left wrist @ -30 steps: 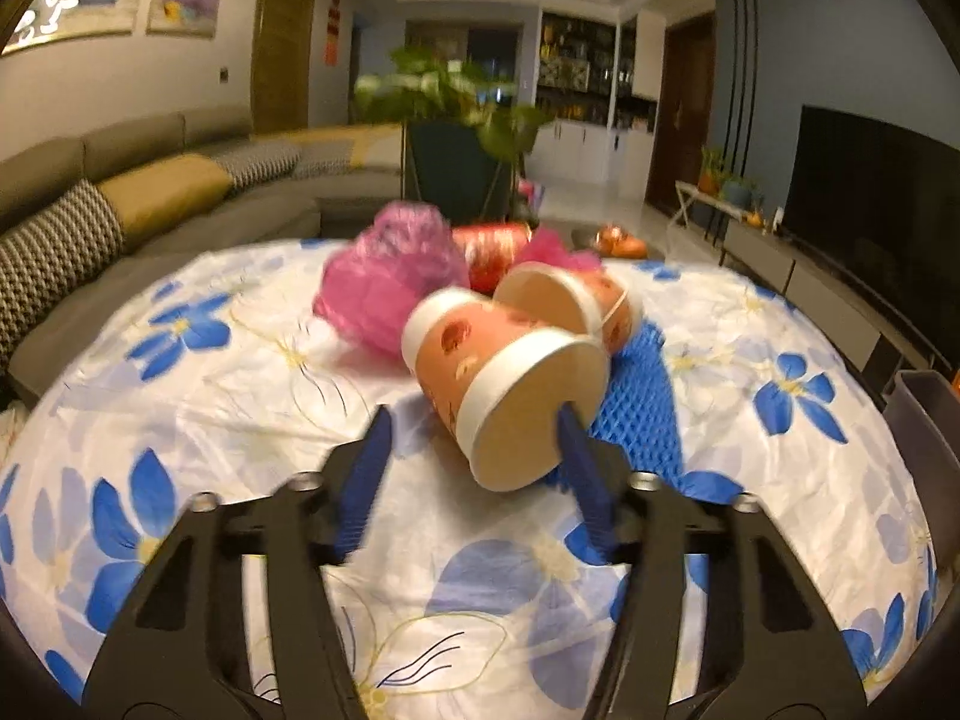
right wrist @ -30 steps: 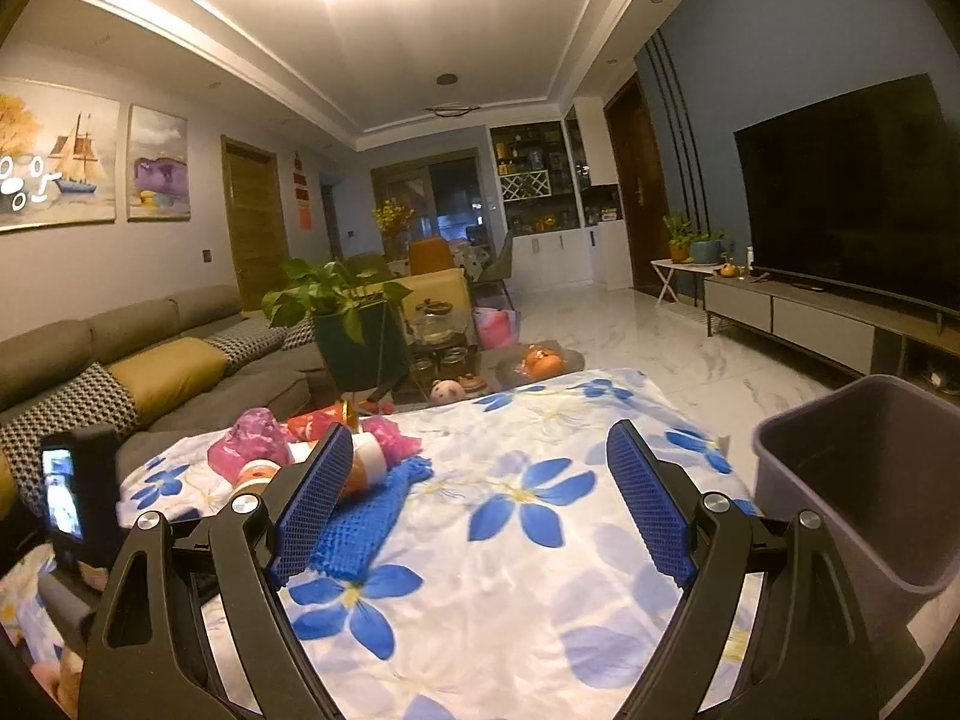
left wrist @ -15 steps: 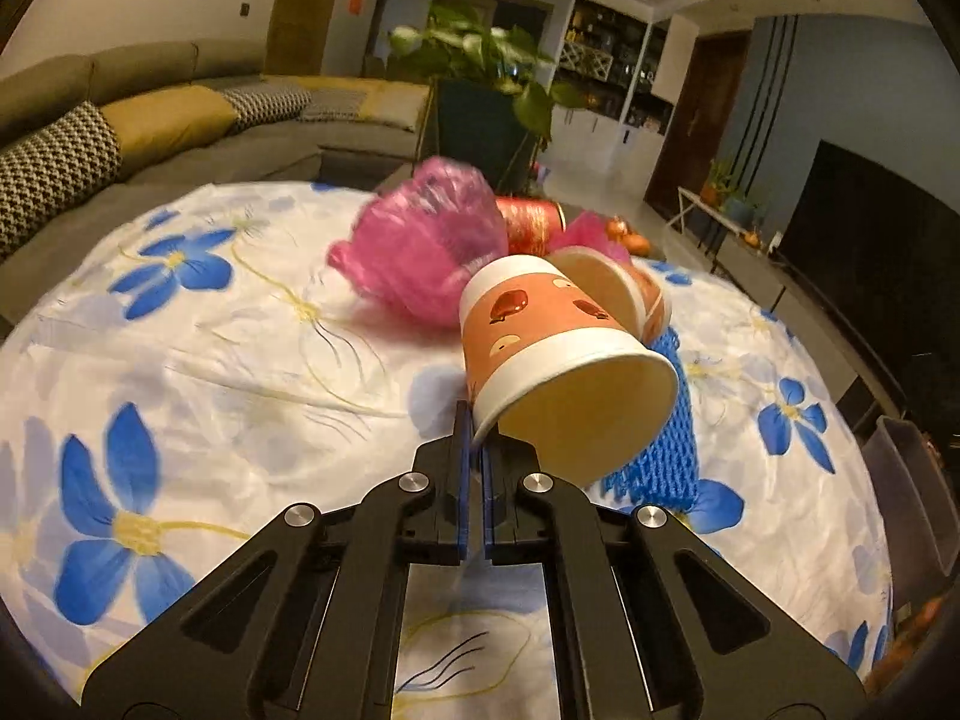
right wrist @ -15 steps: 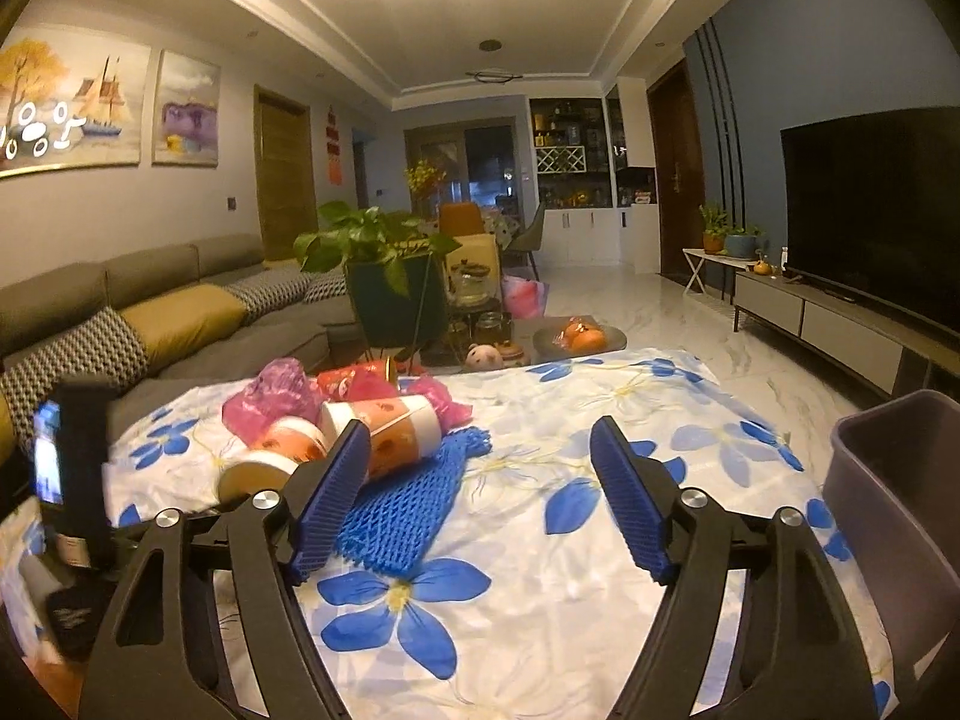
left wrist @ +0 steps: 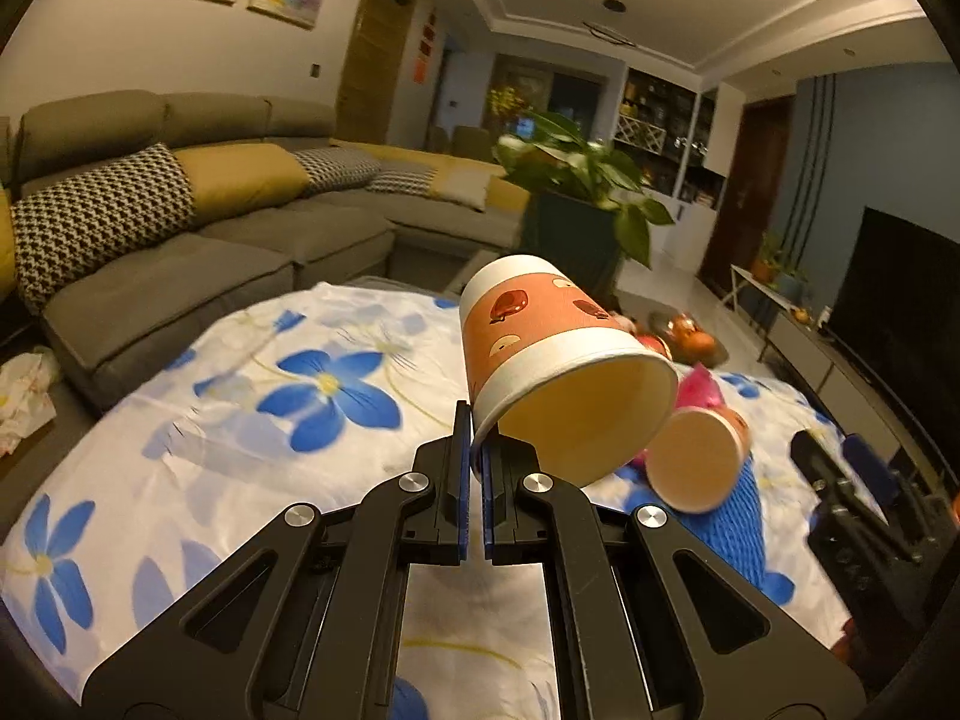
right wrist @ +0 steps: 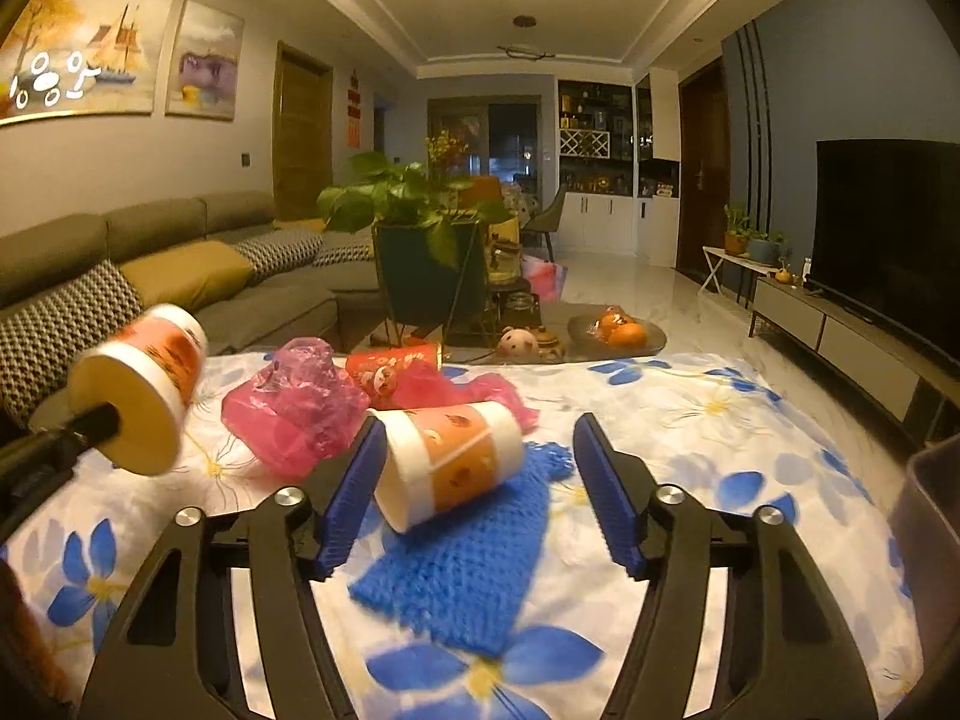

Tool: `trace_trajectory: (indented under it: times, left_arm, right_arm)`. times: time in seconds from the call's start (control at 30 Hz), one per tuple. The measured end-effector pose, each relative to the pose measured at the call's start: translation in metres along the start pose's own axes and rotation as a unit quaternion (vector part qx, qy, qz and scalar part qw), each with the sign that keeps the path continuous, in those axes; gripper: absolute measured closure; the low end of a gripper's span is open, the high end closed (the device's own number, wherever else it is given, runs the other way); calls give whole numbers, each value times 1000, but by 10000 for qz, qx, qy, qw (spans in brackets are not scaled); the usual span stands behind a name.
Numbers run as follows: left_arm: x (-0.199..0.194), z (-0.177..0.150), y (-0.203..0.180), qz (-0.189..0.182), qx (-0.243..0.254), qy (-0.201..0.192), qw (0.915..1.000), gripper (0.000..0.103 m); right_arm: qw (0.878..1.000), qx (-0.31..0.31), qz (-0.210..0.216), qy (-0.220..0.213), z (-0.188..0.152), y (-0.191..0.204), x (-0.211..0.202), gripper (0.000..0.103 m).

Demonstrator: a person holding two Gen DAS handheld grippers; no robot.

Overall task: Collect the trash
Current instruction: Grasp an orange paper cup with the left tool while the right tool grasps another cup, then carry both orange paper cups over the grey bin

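My left gripper (left wrist: 474,450) is shut on the rim of an orange paper cup (left wrist: 558,354) and holds it lifted above the table; it also shows in the right wrist view (right wrist: 141,384). A second orange paper cup (right wrist: 450,465) lies on its side on a blue foam net (right wrist: 474,564); it also shows in the left wrist view (left wrist: 699,459). My right gripper (right wrist: 480,492) is open, its fingers either side of this lying cup. A pink plastic bag (right wrist: 294,405) and a red can (right wrist: 390,375) lie behind it.
The table wears a white cloth with blue flowers (right wrist: 720,420). A grey bin (right wrist: 930,546) stands at the table's right edge. A sofa (left wrist: 180,240) is to the left and a potted plant (right wrist: 420,240) beyond the table.
My left gripper closed on the cup's rim and lifted it up and to the left. My right gripper moved forward and down around the second cup.
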State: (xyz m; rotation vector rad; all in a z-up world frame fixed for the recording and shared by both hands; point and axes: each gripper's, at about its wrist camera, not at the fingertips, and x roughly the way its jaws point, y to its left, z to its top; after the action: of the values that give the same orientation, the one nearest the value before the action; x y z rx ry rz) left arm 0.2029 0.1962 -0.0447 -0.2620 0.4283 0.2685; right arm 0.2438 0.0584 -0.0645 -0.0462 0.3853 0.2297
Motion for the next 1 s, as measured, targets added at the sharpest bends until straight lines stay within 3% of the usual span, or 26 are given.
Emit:
trace_trajectory:
  times: [0.4, 0.57, 0.67, 1.0]
  left_arm:
    - [21, -9, 4, 87, 54, 112, 9999, 101]
    - [23, -13, 3, 45, 49, 177, 9998, 101]
    - [21, -14, 3, 9, 79, 179, 9998, 101]
    - [-4, -20, -5, -115, 157, 114, 9997, 101]
  right_arm:
    - [9986, -308, -6, 440, -4, 19, 42, 59]
    - [9976, -271, -63, 633, -8, 19, 50, 87]
    - [9976, -244, -169, 618, -9, 15, 44, 98]
    - [9995, 94, -304, 86, -13, -23, -24, 99]
